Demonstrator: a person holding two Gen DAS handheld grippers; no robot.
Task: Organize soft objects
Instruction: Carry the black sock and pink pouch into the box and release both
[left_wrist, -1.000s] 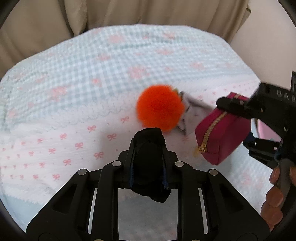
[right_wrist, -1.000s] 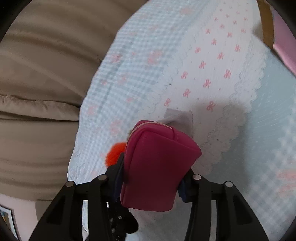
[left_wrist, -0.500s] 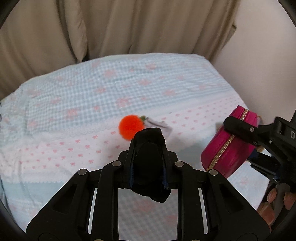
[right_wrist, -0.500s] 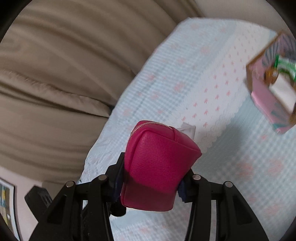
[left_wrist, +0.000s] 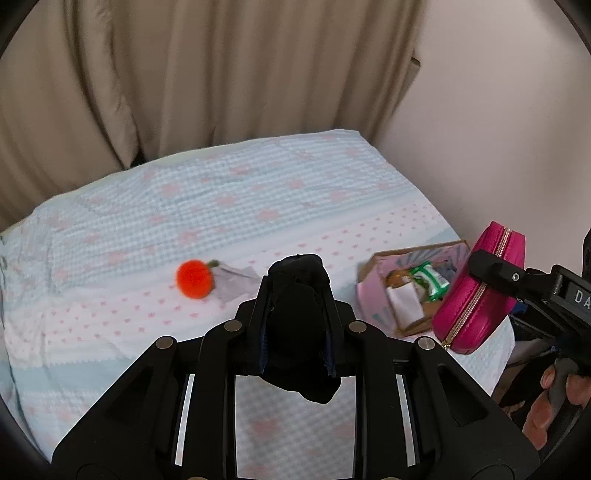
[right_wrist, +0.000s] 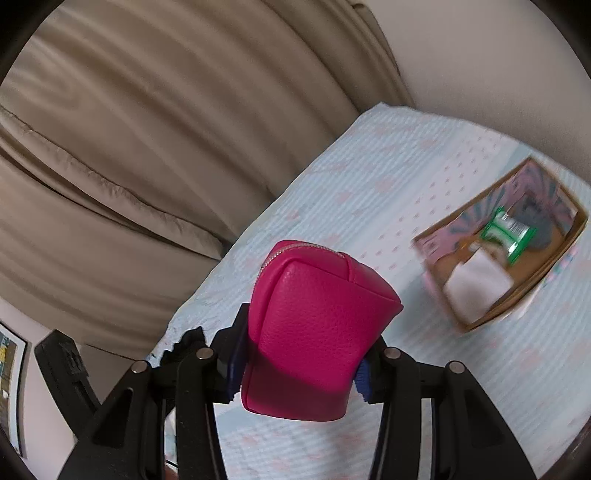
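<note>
My left gripper (left_wrist: 297, 291) is shut on a black soft cloth item (left_wrist: 299, 325), held above the bed. My right gripper (right_wrist: 303, 332) is shut on a magenta zip pouch (right_wrist: 314, 339); the pouch also shows at the right of the left wrist view (left_wrist: 480, 291). An orange fluffy pompom (left_wrist: 194, 278) lies on the bedspread beside a small grey cloth (left_wrist: 236, 280). An open cardboard box (left_wrist: 373, 291) with a pink lining holds a white item, a green packet and other things; it also shows in the right wrist view (right_wrist: 443, 273).
The bed has a light blue and pink patterned spread (left_wrist: 258, 206). Beige curtains (left_wrist: 184, 74) hang behind it and a pale wall (left_wrist: 498, 110) stands to the right. The box sits near the bed's right edge.
Both grippers have lifted and pulled back from the bedspread with their items. The pompom now looks far smaller and the box has come into view.
</note>
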